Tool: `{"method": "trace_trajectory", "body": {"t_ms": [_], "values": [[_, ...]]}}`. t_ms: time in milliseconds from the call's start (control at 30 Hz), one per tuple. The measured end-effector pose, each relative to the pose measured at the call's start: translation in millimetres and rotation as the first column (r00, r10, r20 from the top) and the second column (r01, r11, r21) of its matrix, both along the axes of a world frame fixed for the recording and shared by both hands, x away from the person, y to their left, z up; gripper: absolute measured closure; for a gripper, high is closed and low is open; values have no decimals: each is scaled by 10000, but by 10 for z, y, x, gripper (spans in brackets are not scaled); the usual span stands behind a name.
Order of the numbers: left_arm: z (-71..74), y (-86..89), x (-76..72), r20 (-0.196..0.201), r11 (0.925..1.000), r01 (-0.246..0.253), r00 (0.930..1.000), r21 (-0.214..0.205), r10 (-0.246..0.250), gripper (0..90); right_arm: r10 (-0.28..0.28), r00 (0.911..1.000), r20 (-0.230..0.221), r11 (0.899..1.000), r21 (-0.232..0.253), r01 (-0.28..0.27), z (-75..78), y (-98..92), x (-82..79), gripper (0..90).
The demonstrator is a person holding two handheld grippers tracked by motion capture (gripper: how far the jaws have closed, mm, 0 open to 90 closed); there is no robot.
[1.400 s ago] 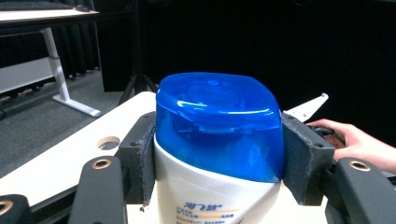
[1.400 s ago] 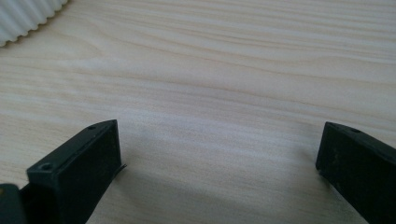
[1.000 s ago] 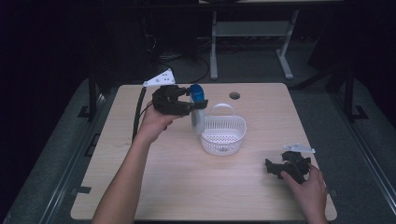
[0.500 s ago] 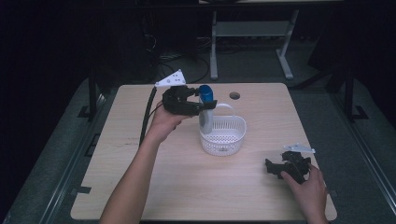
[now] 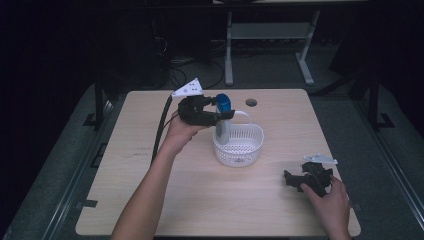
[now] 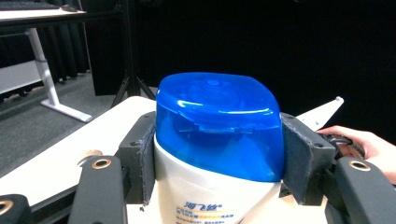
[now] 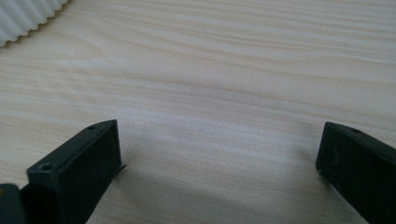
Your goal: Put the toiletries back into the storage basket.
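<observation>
My left gripper [image 5: 218, 118] is shut on a white bottle with a blue cap [image 5: 222, 118], holding it upright over the left rim of a white ribbed basket [image 5: 239, 145]. In the left gripper view the padded jaws press both sides of the blue cap of the bottle [image 6: 218, 126]. My right gripper [image 5: 289, 178] rests low on the table at the near right, pointing left. The right gripper view has its jaws standing wide apart over bare wood, right gripper [image 7: 219, 163] holding nothing.
The light wooden table [image 5: 190, 190] has a round cable hole [image 5: 251, 102] at the back centre. A corner of the white basket [image 7: 28, 16] lies at the upper left of the right gripper view. Dark floor and a desk frame [image 5: 265, 35] lie behind the table.
My left gripper has carried the bottle to the right and a little lower, from beside the basket to over its left rim. The right gripper has stayed put.
</observation>
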State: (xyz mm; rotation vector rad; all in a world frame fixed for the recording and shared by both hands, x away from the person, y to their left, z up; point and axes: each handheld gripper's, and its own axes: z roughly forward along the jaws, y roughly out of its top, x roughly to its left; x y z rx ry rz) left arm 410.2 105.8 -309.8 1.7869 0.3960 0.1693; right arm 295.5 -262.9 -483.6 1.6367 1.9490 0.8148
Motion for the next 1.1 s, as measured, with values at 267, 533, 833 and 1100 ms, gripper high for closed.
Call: {"method": "trace_trajectory", "body": {"t_ms": [267,533,833,1100], "values": [[-120,-8,23,-20,10000,-15,10000,-22,15,376,-11,10000,-6,10000,8,11,0,1,0,0],[-230,-29,42,-54,9999,-33,10000,140,34,375,-7,10000,-5,10000,-11,7,0,0,0,0],[-369,-34,49,-174,9998,-58,9998,183,61,375,-9,10000,-6,10000,0,9,0,1,0,0],[-497,-41,53,-266,9996,-110,9996,244,116,375,-8,10000,-6,10000,6,8,-1,1,1,0]]}}
